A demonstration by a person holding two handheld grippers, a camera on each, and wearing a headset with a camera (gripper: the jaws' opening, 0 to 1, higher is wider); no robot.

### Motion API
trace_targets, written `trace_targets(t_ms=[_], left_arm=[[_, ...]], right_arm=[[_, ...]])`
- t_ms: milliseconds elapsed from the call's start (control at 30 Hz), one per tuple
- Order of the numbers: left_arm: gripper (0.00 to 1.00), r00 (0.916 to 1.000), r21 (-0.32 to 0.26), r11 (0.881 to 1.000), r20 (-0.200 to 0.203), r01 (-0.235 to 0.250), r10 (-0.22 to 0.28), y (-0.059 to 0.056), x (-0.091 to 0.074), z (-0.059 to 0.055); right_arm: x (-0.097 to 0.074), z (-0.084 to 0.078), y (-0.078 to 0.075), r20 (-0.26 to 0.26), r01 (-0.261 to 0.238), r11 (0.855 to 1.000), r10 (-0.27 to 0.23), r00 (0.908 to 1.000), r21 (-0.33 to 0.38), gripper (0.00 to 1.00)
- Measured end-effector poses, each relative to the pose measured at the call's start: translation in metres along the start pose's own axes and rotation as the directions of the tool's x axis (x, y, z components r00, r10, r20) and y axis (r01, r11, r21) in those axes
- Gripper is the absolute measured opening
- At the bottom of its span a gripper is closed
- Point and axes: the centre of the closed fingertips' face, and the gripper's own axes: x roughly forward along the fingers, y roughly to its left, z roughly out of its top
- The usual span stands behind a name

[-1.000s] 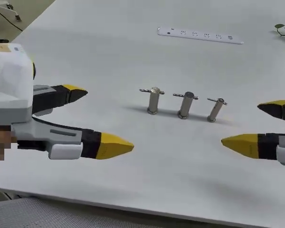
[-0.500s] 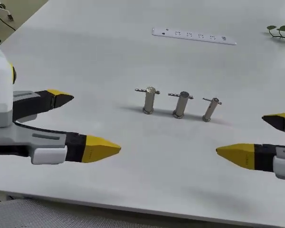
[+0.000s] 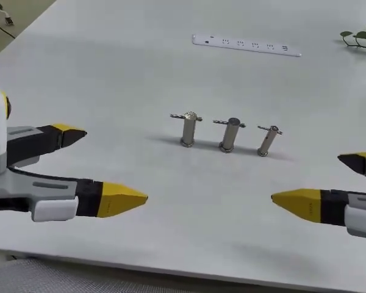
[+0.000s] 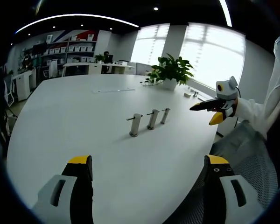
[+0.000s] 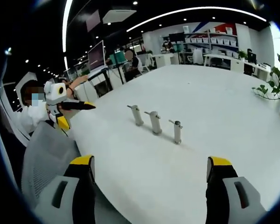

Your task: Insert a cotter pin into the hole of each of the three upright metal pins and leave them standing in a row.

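Left claw (image 3: 116, 164) and right claw (image 3: 305, 177) spread wide, empty, either side of 3 metal pins (image 3: 229, 135).

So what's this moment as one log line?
left gripper open; right gripper open; three metal pins standing in row; cotter pins inserted

Bright, even light filled the head view. The pale counter (image 3: 171, 73) was nearly washed out, and only faint, soft shadows lay at the feet of the three metal pins (image 3: 226, 135), which stayed sharp. In the left gripper view the windows (image 4: 210, 51) burned out to white glare. In the right gripper view the fisheye lens bent the ceiling light strips (image 5: 196, 9) into arcs, and the far room looked dimmer and soft.
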Motion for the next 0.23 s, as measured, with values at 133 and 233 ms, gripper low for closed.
trace_targets(t_ms=[133, 233], left_arm=[[0.99, 1.0, -0.005, 1.0, -0.001, 0.002, -0.002, 0.0067, -0.0008, -0.0023], [0.99, 1.0, -0.001, 1.0, -0.005, 0.004, -0.004, 0.009, -0.0008, -0.0036]], right_arm=[[-0.0001, -0.0009, -0.0014, -0.003, 0.007, 1.0, -0.007, 1.0, 0.001, 0.98], [0.0003, -0.0035, -0.0026, -0.014, 0.011, 1.0, -0.011, 0.9998, -0.002, 0.98]])
